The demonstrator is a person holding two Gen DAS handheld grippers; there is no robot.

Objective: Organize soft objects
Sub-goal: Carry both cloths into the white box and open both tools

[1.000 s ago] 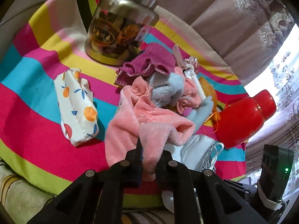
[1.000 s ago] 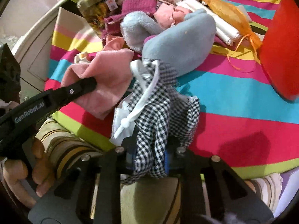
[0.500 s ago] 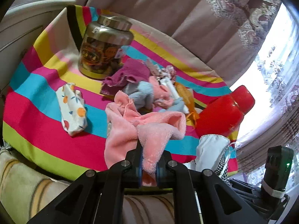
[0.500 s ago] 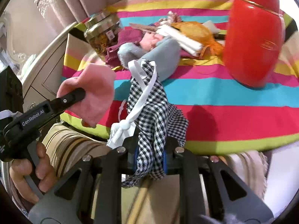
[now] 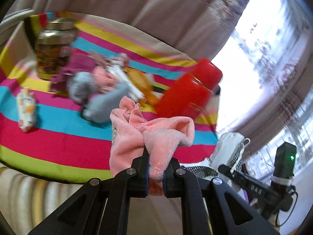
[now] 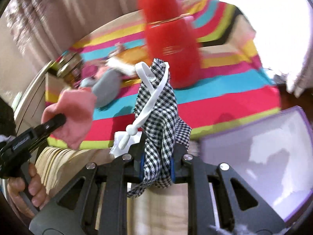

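My left gripper [image 5: 156, 169] is shut on a fluffy pink cloth [image 5: 154, 135] and holds it in the air in front of the striped table [image 5: 58, 143]. It also shows in the right wrist view [image 6: 72, 115]. My right gripper [image 6: 156, 166] is shut on a black-and-white houndstooth pouch [image 6: 158, 117] with a white cord, also lifted off the table. A pile of soft things [image 5: 97, 82] lies on the cloth: a grey plush, a magenta knit, a pink piece. A floral pouch [image 5: 26, 109] lies apart at the left.
A glass jar with a metal lid [image 5: 52, 49] stands at the back left. A red flask [image 5: 187, 92] stands to the right of the pile. A purple-rimmed white box [image 6: 260, 156] sits low at the right, beside the table. Curtains hang behind.
Both grippers have pulled back and up from the table with their cloths. The view has swung right; the purple-rimmed box has come into the right wrist view.
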